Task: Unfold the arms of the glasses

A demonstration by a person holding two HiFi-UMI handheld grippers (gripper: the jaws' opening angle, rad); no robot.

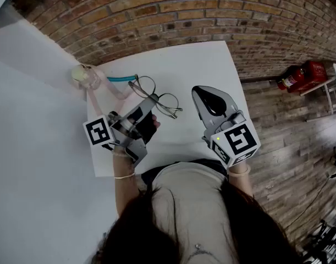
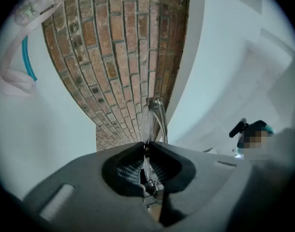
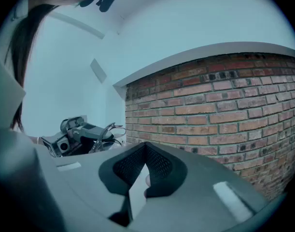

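Observation:
Thin wire-framed glasses (image 1: 158, 98) hang over the white table (image 1: 206, 65), with my left gripper (image 1: 148, 113) shut on them. In the left gripper view the frame (image 2: 154, 117) sticks straight up out of the shut jaws (image 2: 147, 148), edge-on, so I cannot tell how the arms lie. To the right, my right gripper (image 1: 208, 97) is shut with nothing in it, apart from the glasses. From the right gripper view the shut jaws (image 3: 146, 148) point at the brick wall, and the left gripper (image 3: 70, 138) with the glasses (image 3: 108, 132) shows at the left.
A pink strap (image 1: 96, 95) with a teal piece (image 1: 119, 78) and a small clear round thing (image 1: 83, 76) lies at the table's far left corner. A brick wall (image 1: 211, 10) runs behind the table. Red canisters (image 1: 299, 76) lie on the wooden floor at right.

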